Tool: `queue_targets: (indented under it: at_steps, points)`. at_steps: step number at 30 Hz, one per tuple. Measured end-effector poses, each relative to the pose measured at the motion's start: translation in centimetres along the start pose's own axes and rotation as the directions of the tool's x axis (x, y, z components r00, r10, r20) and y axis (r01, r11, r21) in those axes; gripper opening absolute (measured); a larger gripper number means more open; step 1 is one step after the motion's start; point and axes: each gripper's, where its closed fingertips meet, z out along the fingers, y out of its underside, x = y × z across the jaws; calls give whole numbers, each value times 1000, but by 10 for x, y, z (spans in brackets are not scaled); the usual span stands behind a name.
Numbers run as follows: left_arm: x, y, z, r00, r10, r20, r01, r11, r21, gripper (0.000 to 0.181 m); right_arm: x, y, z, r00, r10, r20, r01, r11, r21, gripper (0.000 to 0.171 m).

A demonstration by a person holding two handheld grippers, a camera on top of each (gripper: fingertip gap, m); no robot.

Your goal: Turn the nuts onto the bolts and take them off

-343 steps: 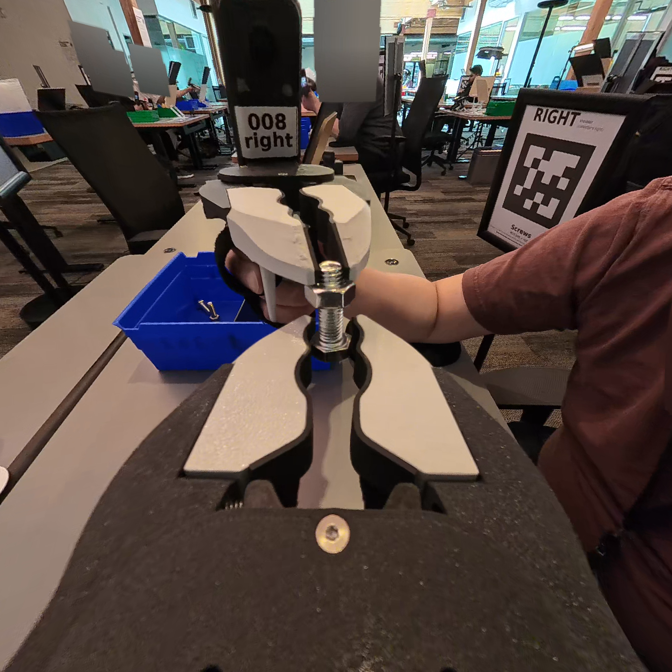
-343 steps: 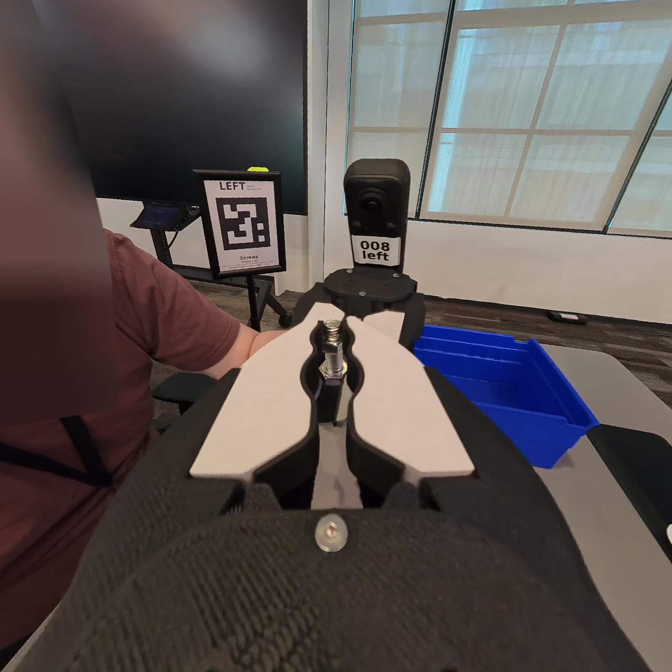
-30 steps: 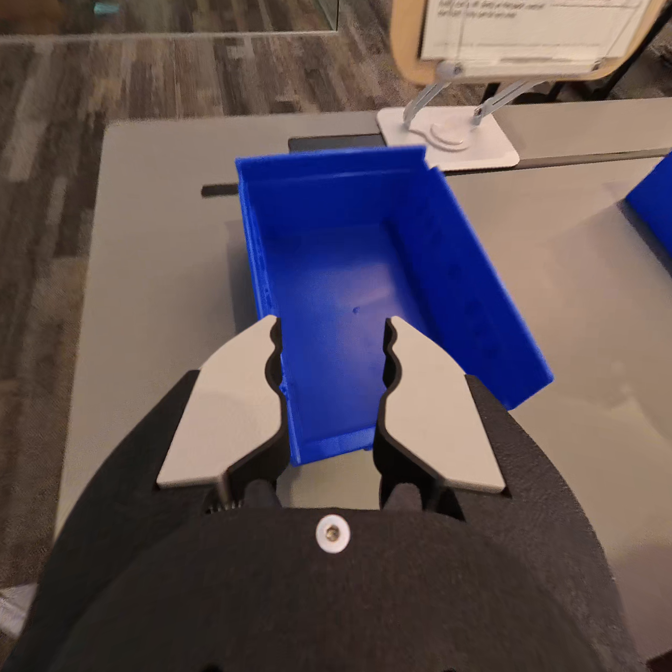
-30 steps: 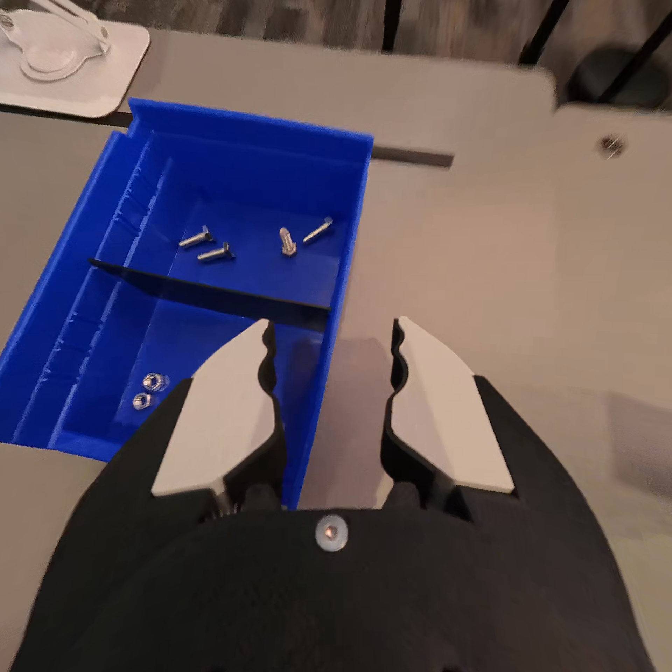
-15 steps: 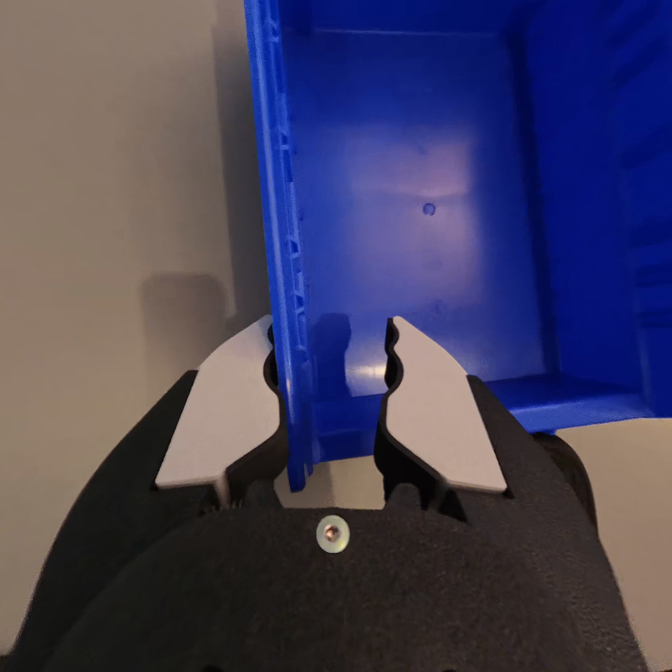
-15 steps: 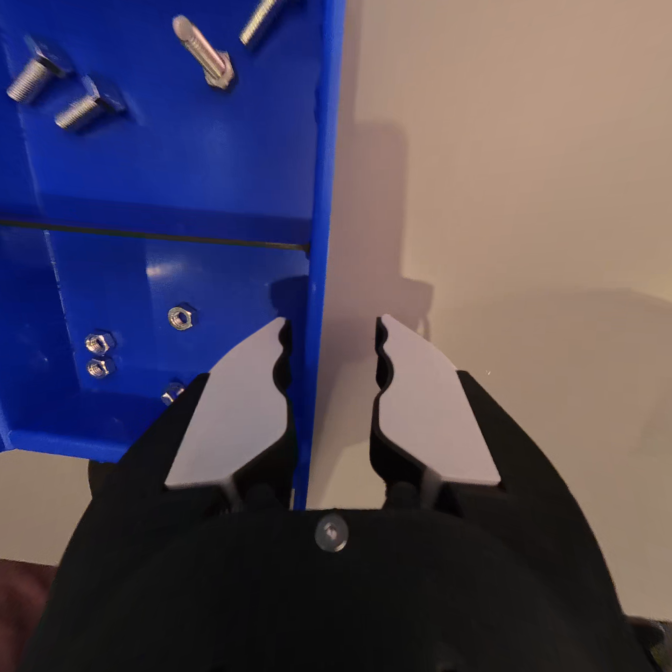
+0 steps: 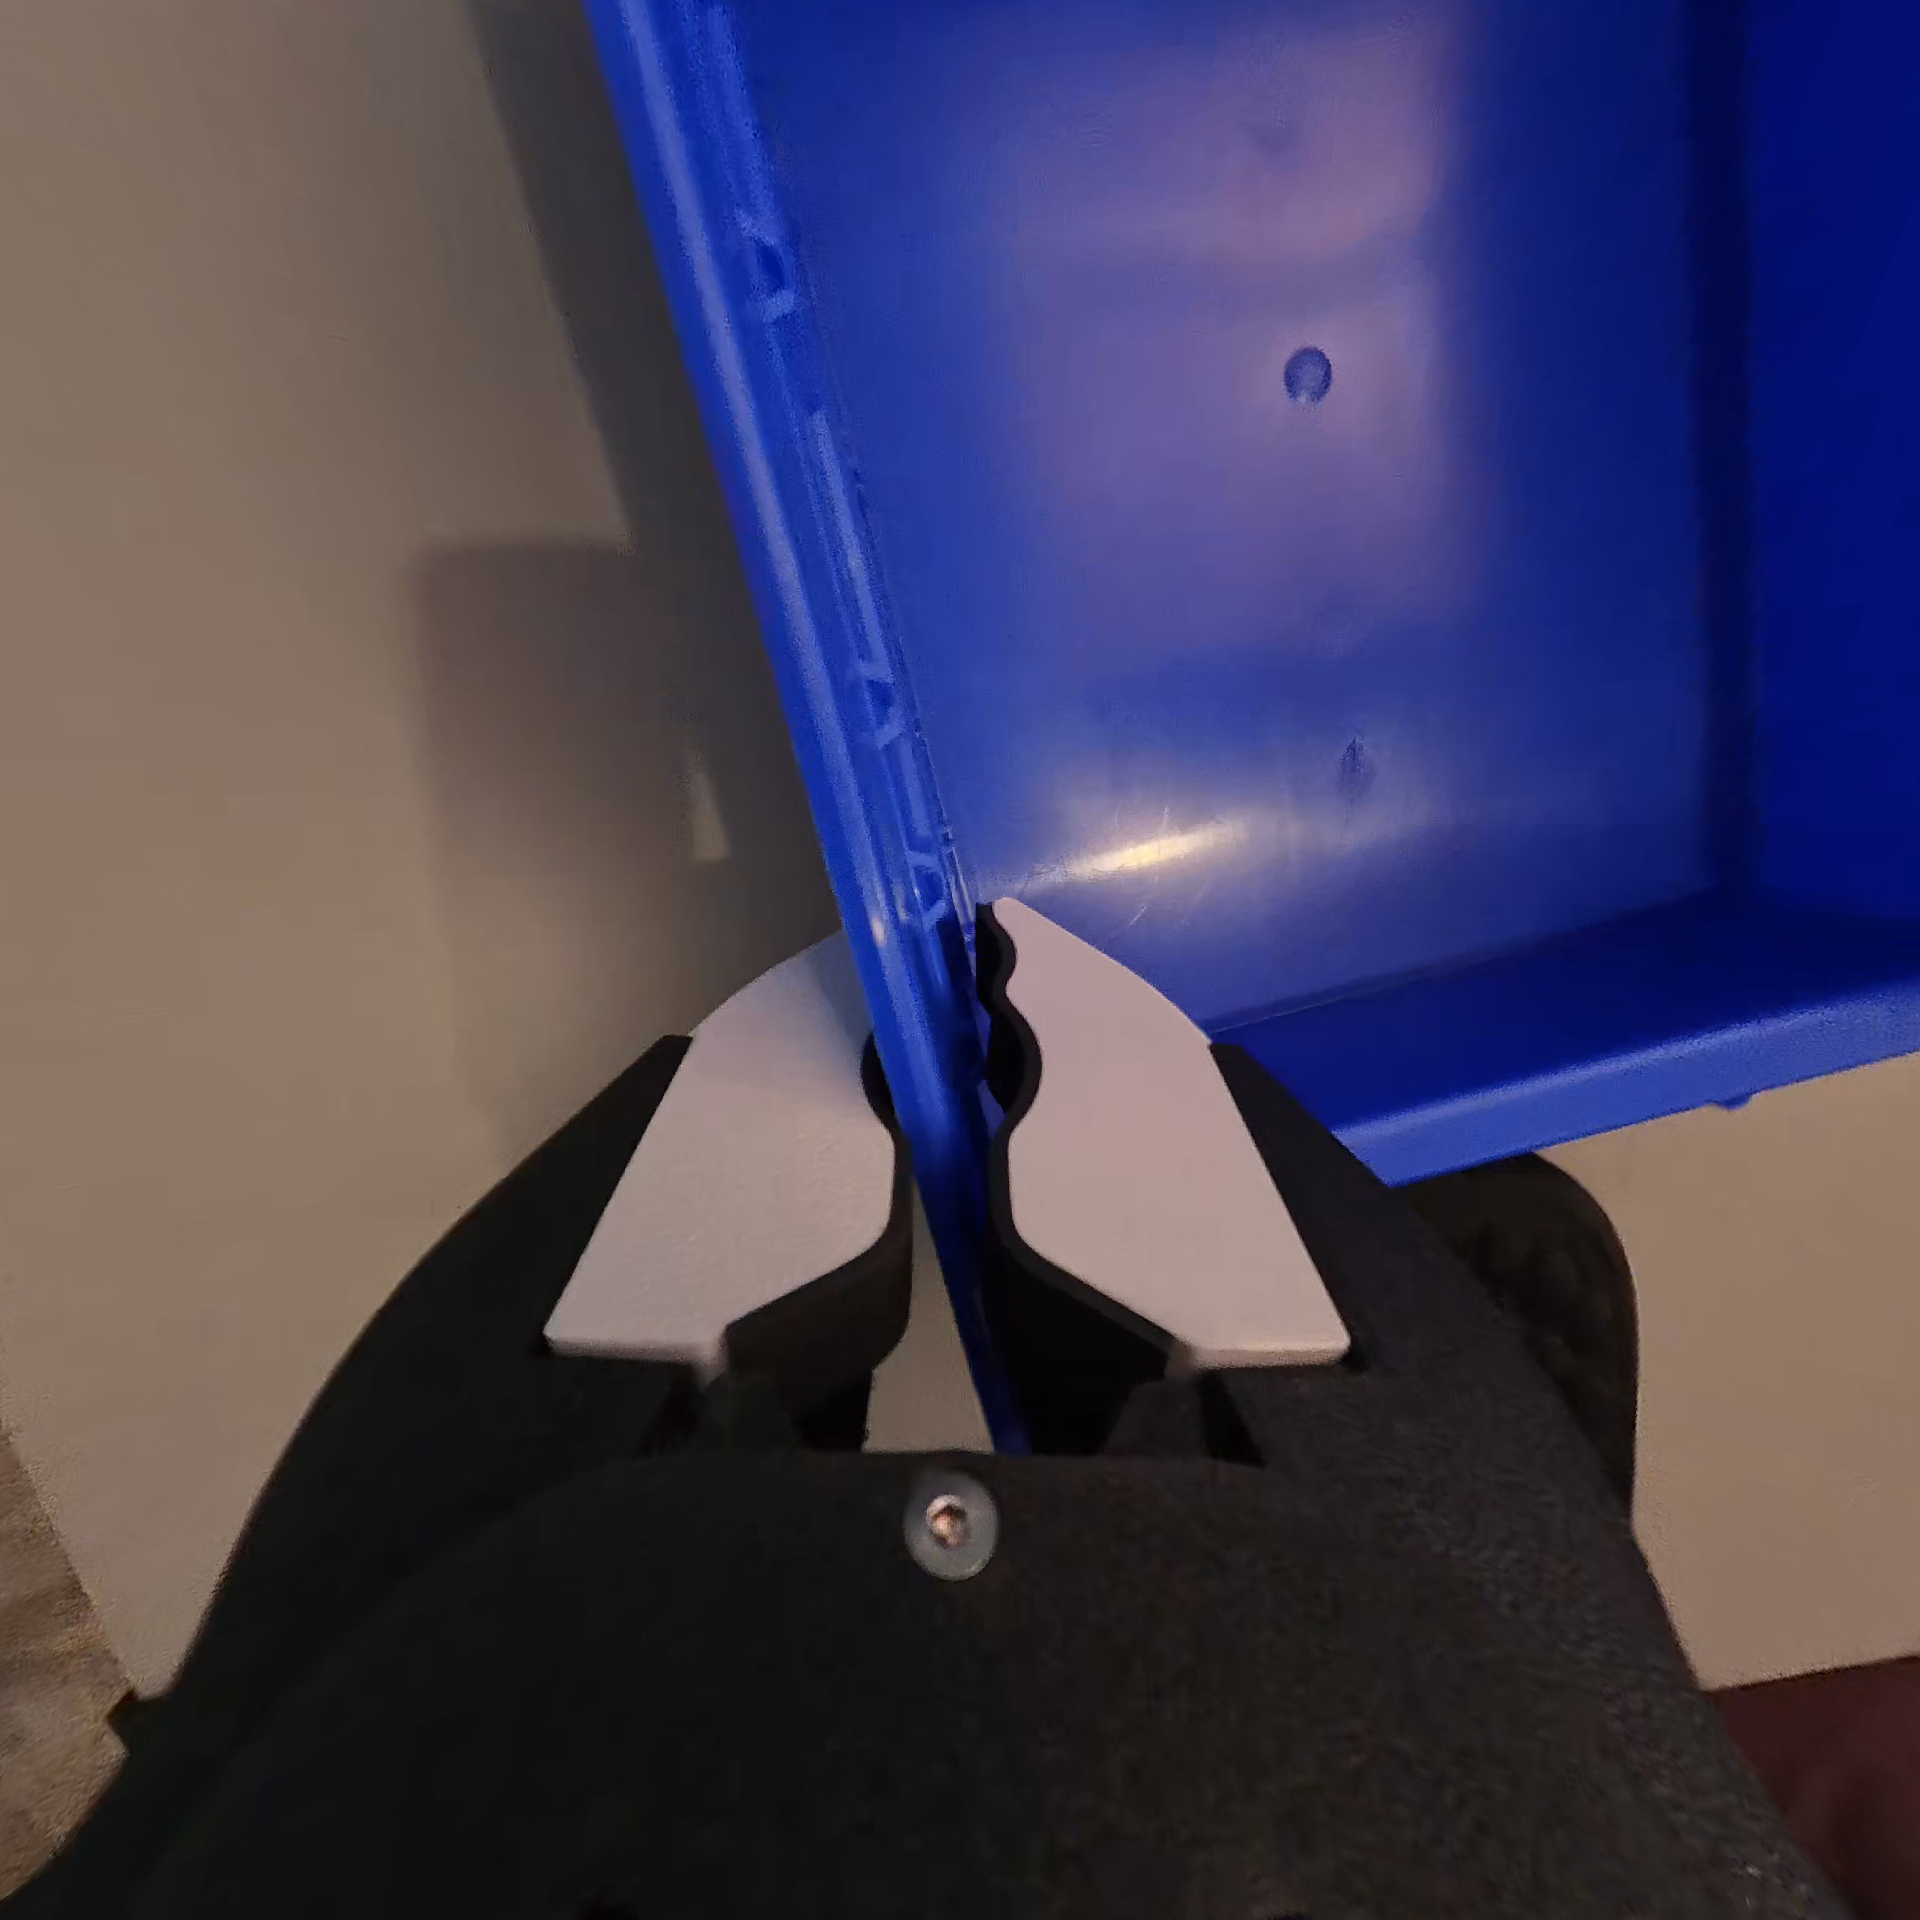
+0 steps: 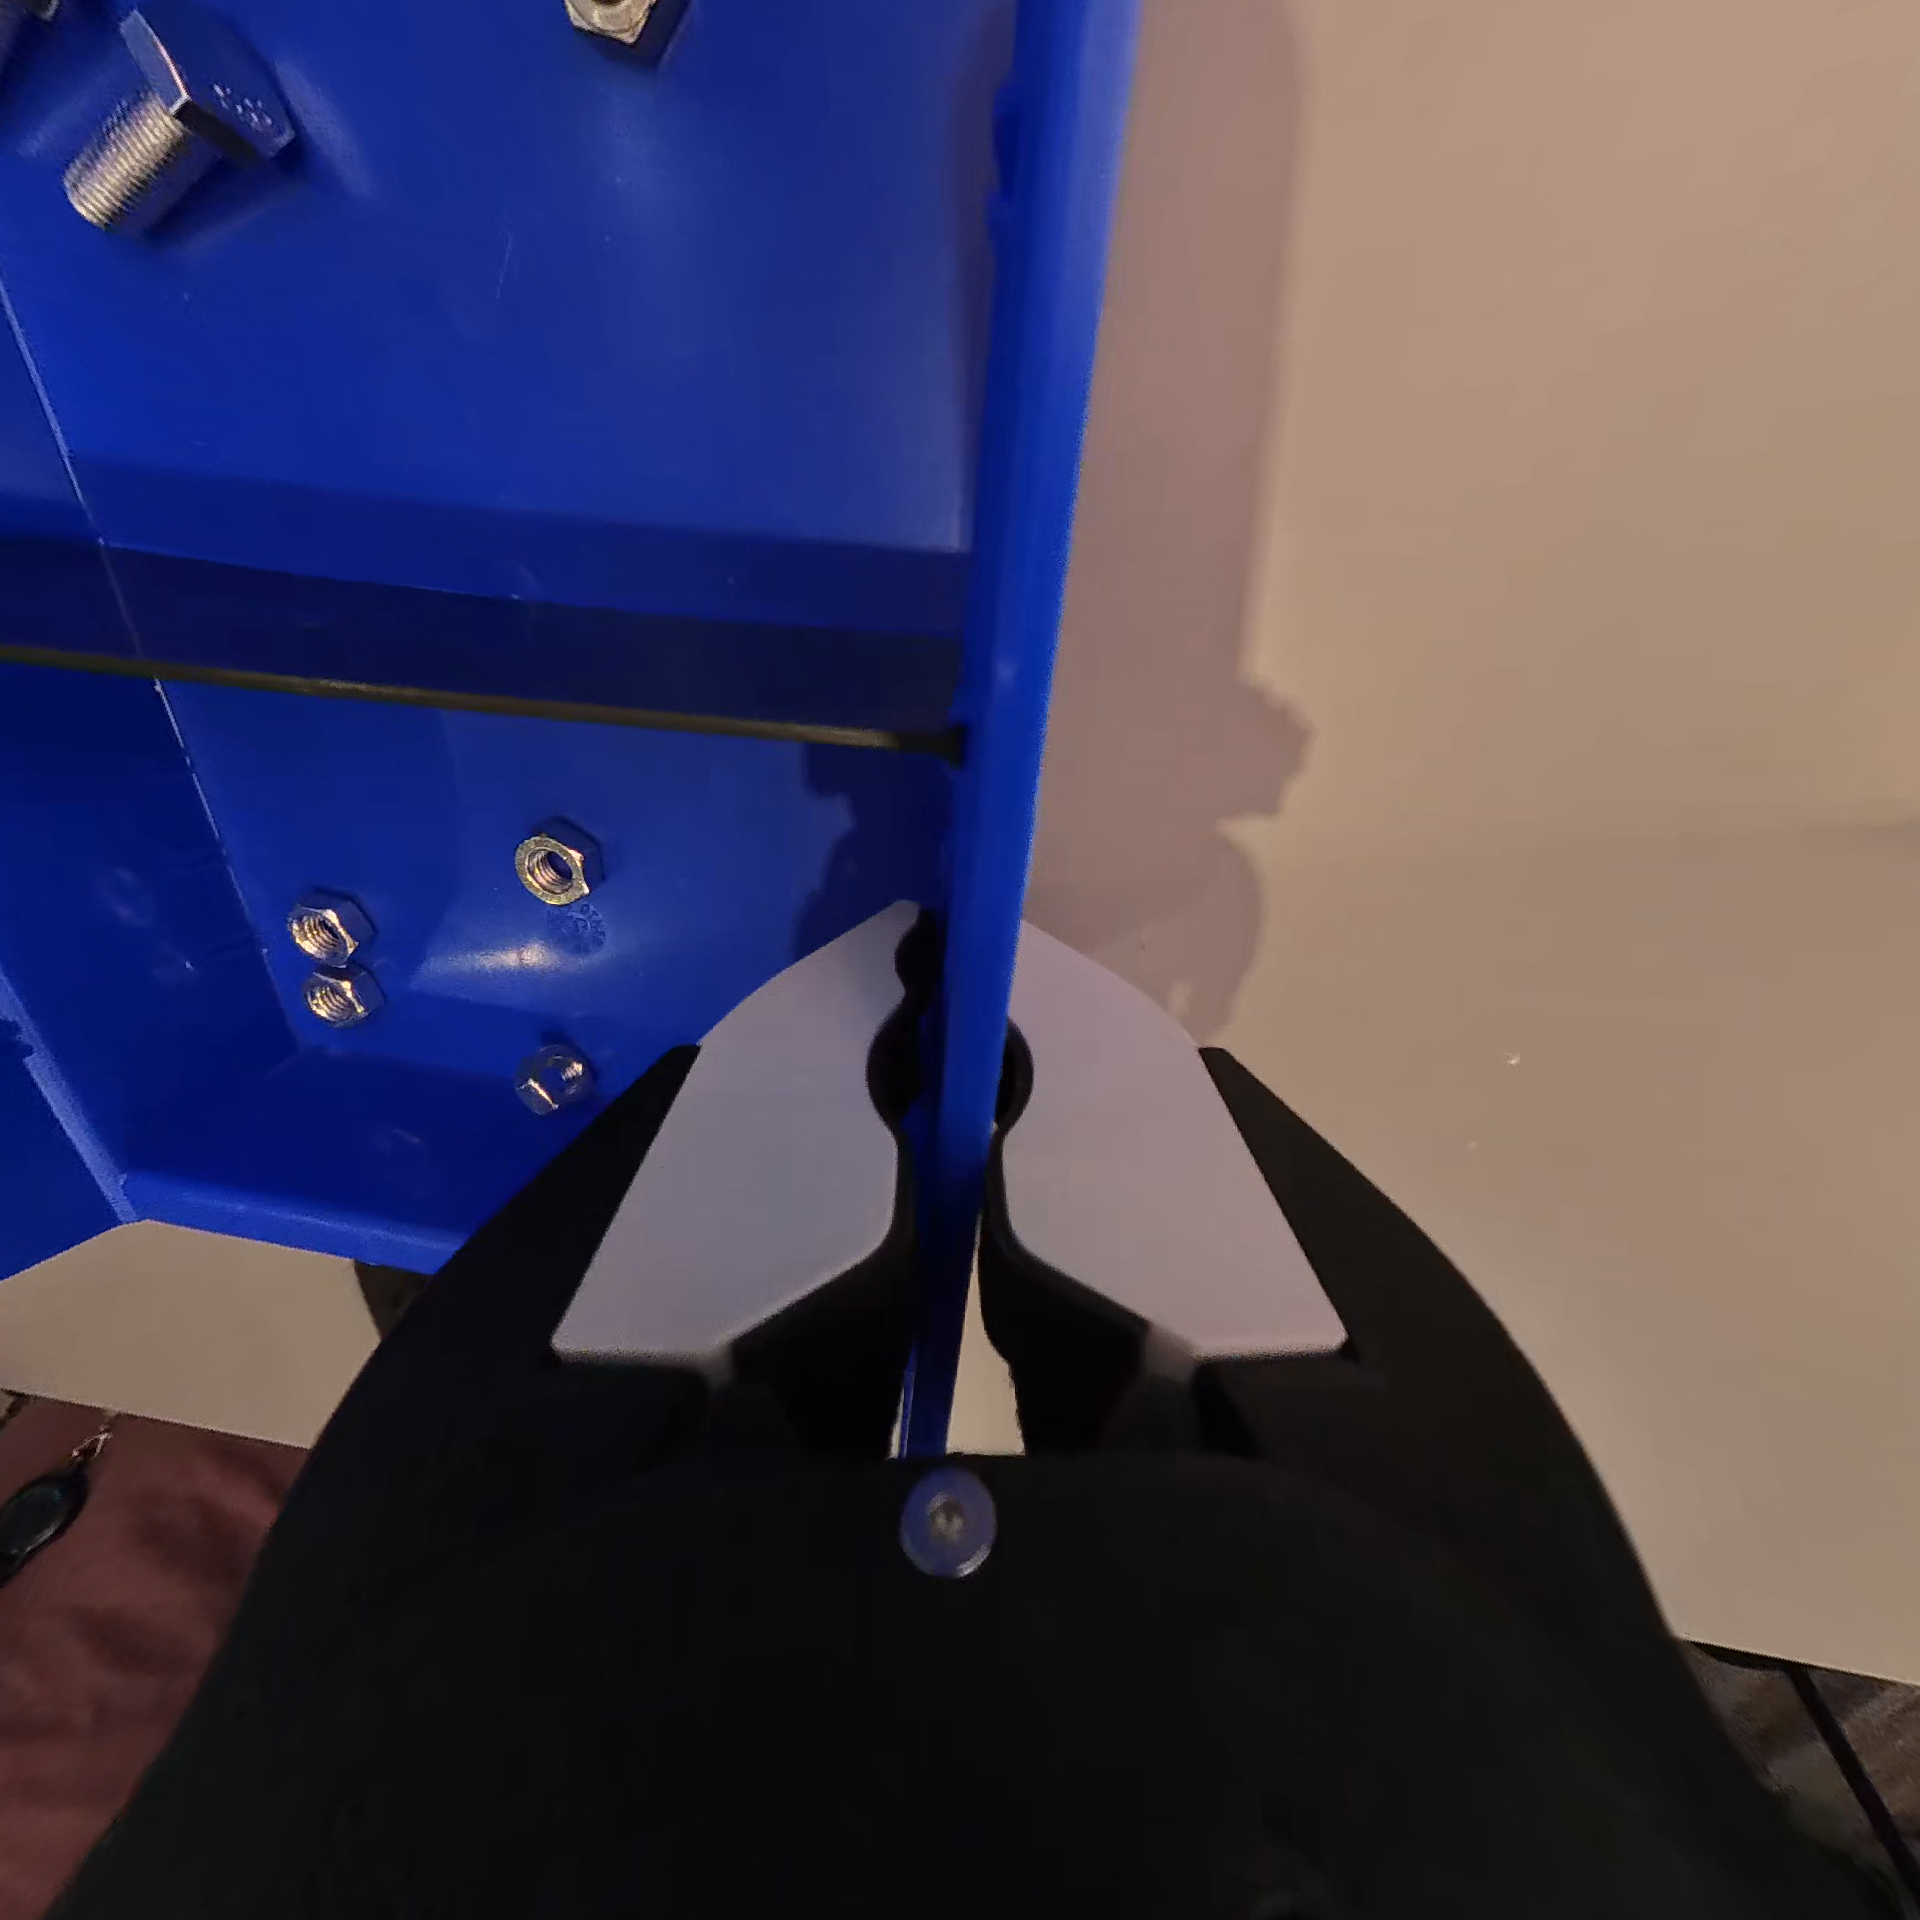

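Your left gripper [image 7: 925, 935] straddles the left wall of the undivided bin [image 7: 1299, 468], one finger inside and one outside on the table [image 7: 260, 623]. Your right gripper [image 8: 961, 935] straddles the right wall of the divided bin [image 8: 1023, 416]. Ahead of you, four nuts [image 8: 556, 868] lie in its near compartment, left of that gripper, and a bolt [image 8: 171, 156] lies beyond the divider [image 8: 468, 701] in the far one.
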Motion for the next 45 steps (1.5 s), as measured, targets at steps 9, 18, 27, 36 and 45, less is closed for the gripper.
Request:
queue_targets:
  at_steps: [9, 18, 27, 36, 45]
  points:
    - [98, -19, 14, 994, 107, -10, -107, 994, 2, 12, -45, 0, 7, 999, -32, 13, 32, 999, 1, 8]
    - [184, -14, 18, 972, 226, -58, -225, 974, 15, 17, -70, 5, 10, 997, -77, 14, 77, 997, 10, 9]
    - [227, -10, 19, 945, 310, -106, -309, 951, 26, 28, -59, -5, 21, 987, -118, -108, 113, 992, -55, 24]
    - [226, -44, -49, 909, 347, -229, -241, 889, 390, 25, -65, -2, 24, 990, -141, -26, 137, 983, -120, 12]
    - [158, -155, -169, 933, 346, -96, -183, 687, 704, 14, -61, -5, 23, 993, -111, 48, 117, 984, -135, 5]
